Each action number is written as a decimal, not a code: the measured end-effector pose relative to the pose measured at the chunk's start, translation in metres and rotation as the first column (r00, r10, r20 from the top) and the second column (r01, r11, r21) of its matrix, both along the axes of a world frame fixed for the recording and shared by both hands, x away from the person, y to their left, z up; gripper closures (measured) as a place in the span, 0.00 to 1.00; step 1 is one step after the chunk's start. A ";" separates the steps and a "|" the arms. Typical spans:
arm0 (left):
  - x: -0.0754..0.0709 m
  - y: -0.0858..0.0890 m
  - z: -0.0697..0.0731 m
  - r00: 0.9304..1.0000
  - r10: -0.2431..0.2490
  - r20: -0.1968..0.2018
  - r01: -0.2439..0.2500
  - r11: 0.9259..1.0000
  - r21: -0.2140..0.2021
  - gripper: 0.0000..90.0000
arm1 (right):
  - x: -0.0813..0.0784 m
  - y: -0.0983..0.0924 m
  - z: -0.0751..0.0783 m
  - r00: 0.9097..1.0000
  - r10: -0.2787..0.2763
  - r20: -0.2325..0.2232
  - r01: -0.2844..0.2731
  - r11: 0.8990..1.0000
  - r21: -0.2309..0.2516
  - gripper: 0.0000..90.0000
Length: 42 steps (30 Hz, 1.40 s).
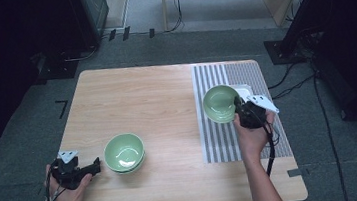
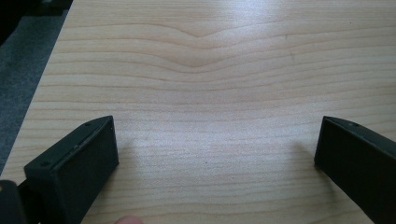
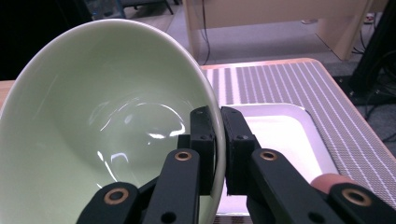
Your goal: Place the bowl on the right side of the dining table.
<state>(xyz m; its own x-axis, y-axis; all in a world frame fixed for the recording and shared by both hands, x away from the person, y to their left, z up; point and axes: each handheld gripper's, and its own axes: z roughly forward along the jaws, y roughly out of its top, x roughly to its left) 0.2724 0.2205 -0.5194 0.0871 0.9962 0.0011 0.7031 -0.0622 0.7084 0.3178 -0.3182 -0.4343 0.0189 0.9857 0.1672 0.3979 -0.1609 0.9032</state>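
Note:
My right gripper [image 1: 242,109] [image 3: 218,140] is shut on the rim of a green bowl [image 1: 220,103] [image 3: 107,121], held tilted above the striped mat [image 1: 226,140]. One jaw is inside the rim and one outside. More green bowls [image 1: 124,152] sit stacked on the wooden table [image 1: 146,99] at the front left. My left gripper [image 1: 94,165] [image 2: 217,149] stands open just left of that stack, low over bare wood, with nothing between its fingers [image 2: 79,163].
A white tray [image 3: 280,135] [image 1: 243,89] lies on the striped mat [image 3: 299,84] behind the held bowl. The table's left edge [image 2: 42,84] is close to my left gripper. Cables and stands sit on the floor beyond the table.

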 end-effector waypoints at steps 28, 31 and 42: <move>0.000 0.000 0.000 1.000 0.000 0.000 0.000 1.000 0.000 0.00 | 0.042 -0.059 -0.028 0.976 -0.167 -0.139 0.175 0.984 0.045 0.95; 0.000 0.000 0.000 1.000 0.000 -0.001 0.000 1.000 0.000 0.00 | 0.047 -0.063 -0.034 0.970 -0.176 -0.170 0.187 0.981 0.051 0.95; 0.001 0.000 0.000 1.000 -0.003 -0.001 0.003 1.000 0.001 0.00 | 0.061 -0.069 -0.048 0.952 -0.180 -0.249 0.204 0.976 0.074 0.95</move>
